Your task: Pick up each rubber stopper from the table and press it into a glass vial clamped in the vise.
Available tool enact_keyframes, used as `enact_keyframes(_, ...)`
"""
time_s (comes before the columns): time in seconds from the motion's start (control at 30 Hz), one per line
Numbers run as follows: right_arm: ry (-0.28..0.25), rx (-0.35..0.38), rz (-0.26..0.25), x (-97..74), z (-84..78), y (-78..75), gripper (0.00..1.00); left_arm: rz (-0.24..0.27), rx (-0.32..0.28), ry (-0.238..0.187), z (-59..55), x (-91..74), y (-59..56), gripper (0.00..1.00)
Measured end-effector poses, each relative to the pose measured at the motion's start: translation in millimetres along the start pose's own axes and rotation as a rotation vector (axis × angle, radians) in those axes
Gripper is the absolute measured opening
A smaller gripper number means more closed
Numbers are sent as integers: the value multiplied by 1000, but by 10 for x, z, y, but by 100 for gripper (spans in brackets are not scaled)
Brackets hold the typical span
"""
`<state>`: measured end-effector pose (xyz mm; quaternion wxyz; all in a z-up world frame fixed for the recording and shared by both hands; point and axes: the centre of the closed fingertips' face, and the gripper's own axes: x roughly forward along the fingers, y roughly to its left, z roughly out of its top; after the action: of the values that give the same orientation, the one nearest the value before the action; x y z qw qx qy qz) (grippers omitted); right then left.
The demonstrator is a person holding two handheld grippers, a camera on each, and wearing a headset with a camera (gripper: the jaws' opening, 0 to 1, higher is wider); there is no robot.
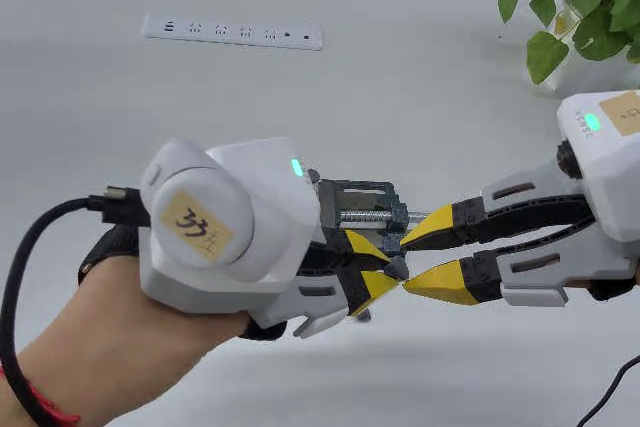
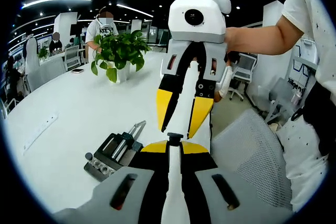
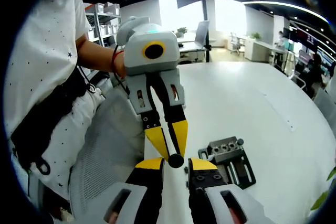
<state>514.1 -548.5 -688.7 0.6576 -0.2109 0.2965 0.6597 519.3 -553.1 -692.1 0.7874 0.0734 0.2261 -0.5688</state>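
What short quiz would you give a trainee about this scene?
1. True or false: the left tool grips a rubber stopper.
2. The jaws of the right tool stand: A) open, B) shut on a leaf, C) shut on a cable.
3. What on the table holds the glass vials?
Key: 1 true; 2 A; 3 the vise.
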Motion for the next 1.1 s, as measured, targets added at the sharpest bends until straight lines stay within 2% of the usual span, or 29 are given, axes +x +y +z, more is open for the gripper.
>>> enact_keyframes(0.4,19,-11,22,20,26,57,8,-11,12,-4,35,-14,-24,3)
enact_keyframes(1.1,25,-16,35,22,22,41,7,-19,17,-4,20,-25,-25,3)
